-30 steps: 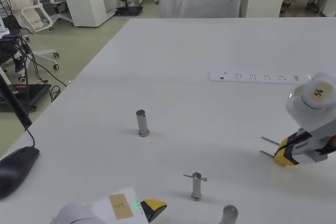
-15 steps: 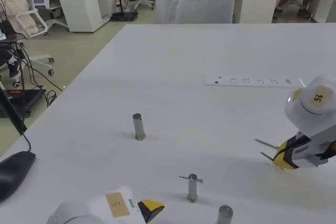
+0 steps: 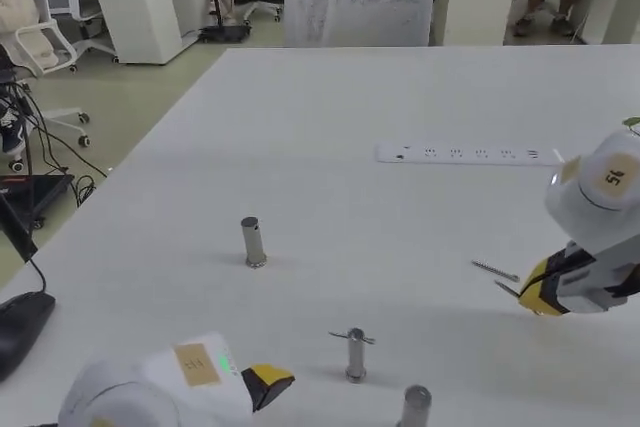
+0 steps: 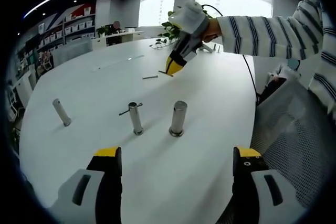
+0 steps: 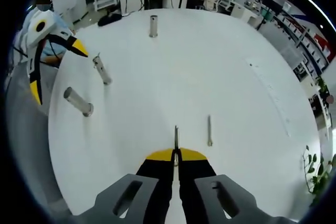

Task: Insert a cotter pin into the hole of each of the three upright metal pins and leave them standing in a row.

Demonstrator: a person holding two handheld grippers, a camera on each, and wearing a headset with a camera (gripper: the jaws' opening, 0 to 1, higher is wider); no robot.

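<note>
Right gripper (image 5: 176, 153): fingers (image 5: 157, 157) pinching a cotter pin (image 5: 176, 137) that juts ahead of the tips. Spare cotter pin (image 5: 209, 129) lies on the surface (image 5: 157, 77), just right of them.
Left gripper (image 4: 177, 153): fingers spread, empty; nearest metal pin (image 4: 178, 119) stands ahead.
Risk: the cotter pin swivels in the pinch, misses the hole and topples a metal pin.

Three metal pins (image 3: 254, 242) stand upright, the middle holding a cotter pin (image 3: 351, 336).

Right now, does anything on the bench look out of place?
Nothing is toppled or damaged. One loose cotter pin lies on the table beside the right gripper, which is shut on a second cotter pin.
</note>
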